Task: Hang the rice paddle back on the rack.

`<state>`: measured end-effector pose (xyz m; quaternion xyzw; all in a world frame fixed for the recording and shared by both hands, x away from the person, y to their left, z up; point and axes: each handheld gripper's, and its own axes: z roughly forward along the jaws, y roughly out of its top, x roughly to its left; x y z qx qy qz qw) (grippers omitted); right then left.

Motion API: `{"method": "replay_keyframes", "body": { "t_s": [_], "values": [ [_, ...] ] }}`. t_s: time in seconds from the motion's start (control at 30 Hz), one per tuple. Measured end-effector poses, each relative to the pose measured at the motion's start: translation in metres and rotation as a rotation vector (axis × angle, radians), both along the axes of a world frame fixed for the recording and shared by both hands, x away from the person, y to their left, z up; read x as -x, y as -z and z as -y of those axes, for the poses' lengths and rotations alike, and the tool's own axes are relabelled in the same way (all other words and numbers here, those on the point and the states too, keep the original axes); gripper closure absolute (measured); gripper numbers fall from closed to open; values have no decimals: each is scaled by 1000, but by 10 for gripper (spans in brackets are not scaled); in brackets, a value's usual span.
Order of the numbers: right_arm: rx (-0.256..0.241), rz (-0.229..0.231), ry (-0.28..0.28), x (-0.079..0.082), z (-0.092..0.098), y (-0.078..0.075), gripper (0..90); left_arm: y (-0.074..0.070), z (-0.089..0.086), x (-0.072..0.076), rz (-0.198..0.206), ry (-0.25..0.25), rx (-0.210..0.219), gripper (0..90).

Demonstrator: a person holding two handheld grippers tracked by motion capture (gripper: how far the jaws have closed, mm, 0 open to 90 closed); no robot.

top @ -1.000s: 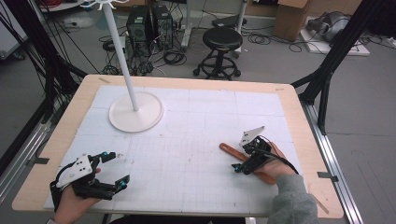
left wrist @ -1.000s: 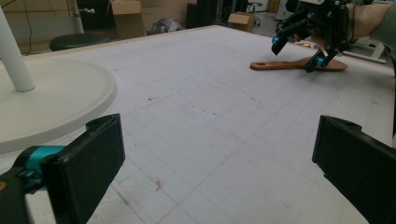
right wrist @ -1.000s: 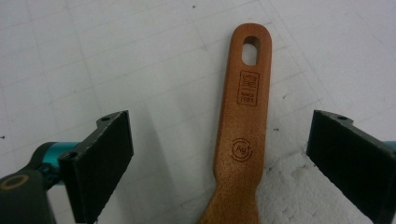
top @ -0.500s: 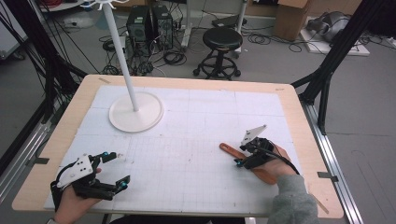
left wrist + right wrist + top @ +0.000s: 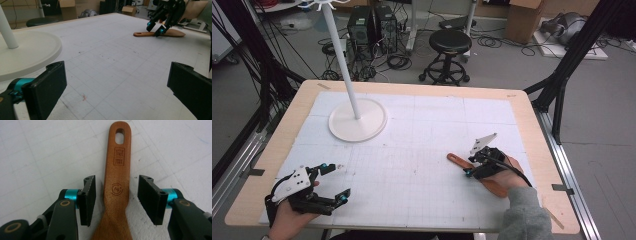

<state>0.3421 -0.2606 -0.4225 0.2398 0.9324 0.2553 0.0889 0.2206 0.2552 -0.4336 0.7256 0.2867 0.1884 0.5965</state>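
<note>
Right gripper (image 5: 116, 195) has come down over the wooden spatula (image 5: 117, 182) in the last second: in the high view it sat a little nearer the person a second ago and has since edged forward, so its 2 jaws now straddle the handle. In the right gripper view the jaws stand part open, one on each side of the handle's neck just ahead of where the blade widens, with a small gap on each side and nothing yet pinched. The spatula lies flat on the counter (image 5: 422, 150), its hanging hole pointing away from the gripper and its blade running back under the hand.

That shift suggests the reach is over and the grasp is about to be made: closing the jaws where they are should catch the handle squarely across its width. The wood looks thin and flat against the counter, so the jaw tips probably need to be right down at the surface to get hold of the edges.

Left gripper (image 5: 334, 182) rests wide open and empty, well apart from the spatula, and looks unchanged over the same second; the white stand base (image 5: 357, 120) lies ahead of it.
</note>
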Motion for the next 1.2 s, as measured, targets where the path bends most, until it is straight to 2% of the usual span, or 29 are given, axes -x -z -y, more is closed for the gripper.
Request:
{"method": "replay_keyframes", "body": {
  "t_s": [0.1, 0.4, 0.53, 0.57, 0.73, 1.03, 1.1, 1.2],
  "values": [
    [-1, 1, 8, -1, 0, 0, 504, 0, -1, 0, -3, -2, 0, 30],
    [-10, -40, 21, -1, 0, 0, 575, 1, -3, 1, -6, -8, -4, 30],
    [-23, -60, 43, -2, 2, 0, 606, 1, -3, 1, -7, -9, -7, 30],
    [-22, -59, 40, -1, 2, 0, 635, 1, -3, 1, -6, -9, -7, 30],
    [-16, -60, 45, -1, 2, -1, 639, 1, -4, 2, -8, -12, -10, 30],
    [-1, -37, 46, 1, 0, -2, 642, 1, -5, 1, -11, -13, -17, 29],
    [3, -18, 51, 3, 0, -4, 642, 1, -5, 1, -14, -13, -17, 30],
    [-33, 17, 59, 7, 3, -12, 642, 1, -6, 1, -11, -13, -21, 30]
  ]
}}
